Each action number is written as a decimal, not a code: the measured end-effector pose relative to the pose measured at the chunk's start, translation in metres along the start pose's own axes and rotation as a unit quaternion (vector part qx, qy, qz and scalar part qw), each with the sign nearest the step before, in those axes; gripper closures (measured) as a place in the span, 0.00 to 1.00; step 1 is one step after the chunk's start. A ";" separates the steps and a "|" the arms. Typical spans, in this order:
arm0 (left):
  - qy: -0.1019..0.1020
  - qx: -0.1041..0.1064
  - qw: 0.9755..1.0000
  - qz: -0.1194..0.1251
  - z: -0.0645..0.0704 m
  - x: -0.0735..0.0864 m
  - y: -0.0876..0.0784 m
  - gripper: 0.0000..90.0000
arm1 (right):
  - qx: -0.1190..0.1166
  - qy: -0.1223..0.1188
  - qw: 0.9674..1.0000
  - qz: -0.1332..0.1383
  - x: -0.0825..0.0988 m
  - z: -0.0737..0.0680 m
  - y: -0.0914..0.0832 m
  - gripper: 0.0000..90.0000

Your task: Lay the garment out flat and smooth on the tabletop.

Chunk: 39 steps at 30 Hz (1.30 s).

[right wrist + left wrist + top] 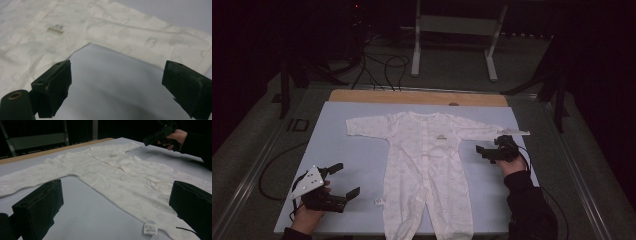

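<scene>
Left gripper: held at the near left of the mat, jaws wide apart with nothing between them, pointing right toward the garment's lower half.
Care tag: a small white printed tag lay on the mat just beside the garment's left leg, between the left gripper and the cloth.
Baby romper: spread flat and face up down the middle of the mat, legs nearest, sleeves stretched out left and right farther off; soft white cloth with a faint printed pattern, a front placket and a small dark chest label.
Right gripper: held at the right, just beside the body under the right sleeve; jaws stood fully parted and empty, over bare mat in the angle of the armpit, touching no cloth.
Right sleeve: ran just beyond the right gripper's jaws, lying flat.
Mat: smooth pale blue sheet over a wooden table, whose bare edge showed at the far side.
</scene>
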State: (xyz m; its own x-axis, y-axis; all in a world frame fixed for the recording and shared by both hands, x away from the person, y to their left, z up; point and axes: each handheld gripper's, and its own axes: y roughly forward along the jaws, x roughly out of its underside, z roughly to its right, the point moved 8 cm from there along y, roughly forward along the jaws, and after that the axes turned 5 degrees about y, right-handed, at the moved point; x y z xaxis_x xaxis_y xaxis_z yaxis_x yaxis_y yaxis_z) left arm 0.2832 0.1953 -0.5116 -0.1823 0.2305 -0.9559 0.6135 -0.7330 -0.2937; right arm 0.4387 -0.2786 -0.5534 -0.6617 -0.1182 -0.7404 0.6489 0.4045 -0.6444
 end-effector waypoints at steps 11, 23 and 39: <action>0.001 -0.004 1.000 -0.003 -0.001 0.002 -0.003 0.00 | -0.058 -0.037 0.997 0.022 0.021 -0.042 -0.017 0.10; -0.001 -0.006 1.000 -0.007 -0.002 0.005 -0.003 0.00 | -0.097 -0.048 0.994 0.029 0.042 -0.062 -0.050 0.10; -0.003 -0.009 1.000 -0.008 -0.002 0.006 -0.004 0.00 | -0.093 -0.067 0.993 0.039 0.080 -0.065 -0.080 0.10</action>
State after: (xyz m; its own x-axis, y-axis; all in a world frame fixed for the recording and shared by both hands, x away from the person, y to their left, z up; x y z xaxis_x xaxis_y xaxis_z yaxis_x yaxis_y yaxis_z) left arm 0.2817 0.2006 -0.5159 -0.1980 0.2383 -0.9508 0.6242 -0.7172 -0.3097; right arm 0.3095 -0.2615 -0.5488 -0.5492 -0.1939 -0.8129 0.6068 0.5763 -0.5474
